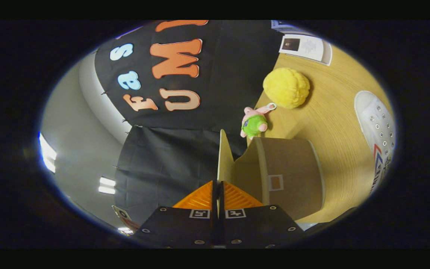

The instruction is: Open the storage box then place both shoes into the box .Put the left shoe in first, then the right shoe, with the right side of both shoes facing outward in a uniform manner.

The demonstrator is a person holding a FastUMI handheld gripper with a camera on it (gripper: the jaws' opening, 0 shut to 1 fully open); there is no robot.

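Observation:
My view is rolled sideways, so the wooden table (334, 123) stands to the right of the fingers. My gripper (218, 184) is shut on the thin edge of the cardboard lid (224, 157), which runs straight ahead from between the fingertips. The lid is swung away from the brown storage box (289, 175), whose opening shows just right of the fingers. A white lace-up shoe (377, 134) with metal eyelets and a red and blue side mark lies on the table beyond the box, partly cut off.
A yellow fluffy ball (286, 87) and a small pink plush toy (254, 122) in green sit on the table past the box, near the black cloth wall (185, 157). A white booklet (306, 46) lies farther off.

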